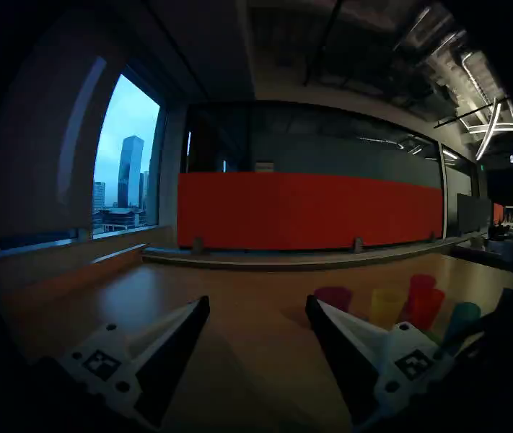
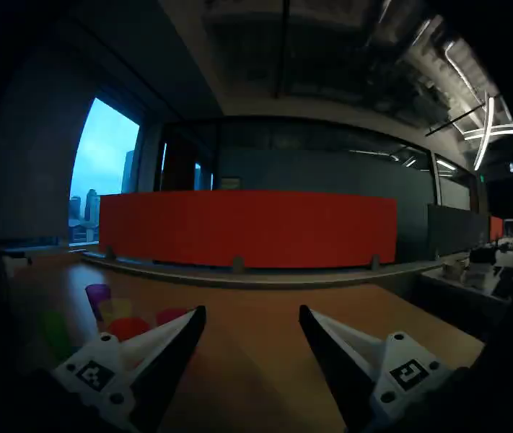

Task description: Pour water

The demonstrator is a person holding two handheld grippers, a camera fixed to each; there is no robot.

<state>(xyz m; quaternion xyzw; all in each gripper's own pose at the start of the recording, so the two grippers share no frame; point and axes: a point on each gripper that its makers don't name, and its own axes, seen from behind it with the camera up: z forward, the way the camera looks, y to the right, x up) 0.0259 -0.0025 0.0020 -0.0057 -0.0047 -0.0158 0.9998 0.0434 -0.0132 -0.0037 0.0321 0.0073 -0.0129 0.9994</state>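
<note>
Left gripper [image 1: 257,302] released, fingers spread, nothing between, low over wooden table [image 1: 256,281]. Just past its right finger, well short of table's far edge: magenta cup [image 1: 333,296], yellow cup [image 1: 387,307], red cup [image 1: 426,303], teal cup [image 1: 464,317]. Right gripper [image 2: 252,310] released, empty; purple cup [image 2: 98,294] beyond its left finger. Red partition [image 1: 307,213] lines far edge.

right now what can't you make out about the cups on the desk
Left gripper view: base of the magenta cup, hidden behind a finger of the left gripper.
Left gripper view: teal cup, blurred at the dark edge.
Right gripper view: red cup, partly behind a finger of the right gripper; green cup, a dim smear.
Both views: what any of them holds; this low angle hides their insides.
</note>
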